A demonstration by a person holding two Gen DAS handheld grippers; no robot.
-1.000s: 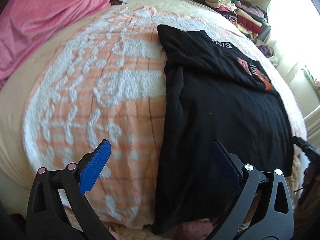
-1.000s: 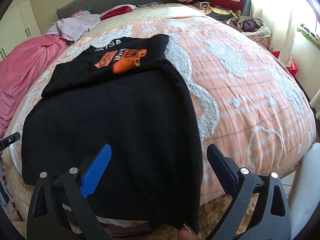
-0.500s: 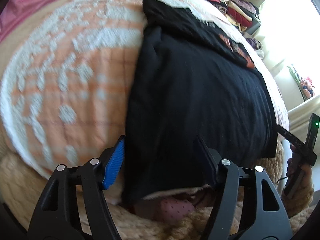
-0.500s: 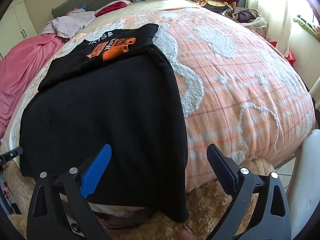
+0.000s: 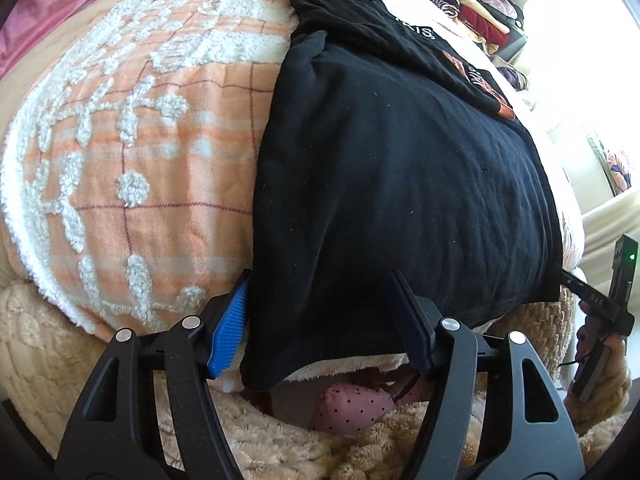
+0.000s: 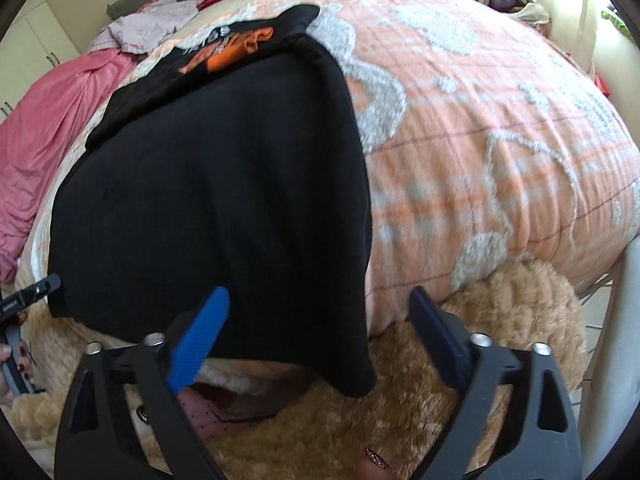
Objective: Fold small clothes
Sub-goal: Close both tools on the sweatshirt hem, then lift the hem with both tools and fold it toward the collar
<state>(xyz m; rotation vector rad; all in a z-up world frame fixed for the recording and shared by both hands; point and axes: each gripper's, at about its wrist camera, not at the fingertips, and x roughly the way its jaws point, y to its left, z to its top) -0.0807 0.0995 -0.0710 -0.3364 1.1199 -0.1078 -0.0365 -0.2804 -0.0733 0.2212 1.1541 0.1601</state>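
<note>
Black T-shirt (image 5: 400,168) is lying at the bed's near edge on the orange blanket (image 5: 132,152), top part already folded over. Left gripper (image 5: 320,320) and right gripper (image 6: 316,324) are hovering wide open, straddling its hem corners, gripping nothing. Final folds likely remaining.

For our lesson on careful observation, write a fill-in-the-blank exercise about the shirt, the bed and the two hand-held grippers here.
1. The shirt spread on the bed is ____ in colour.
2. The print at its far end is mainly ____.
3. The left hand-held gripper and the right hand-held gripper both have their jaws ____.
4. The checked blanket under the shirt is orange and ____.

Missing words: black; orange; open; white
</note>
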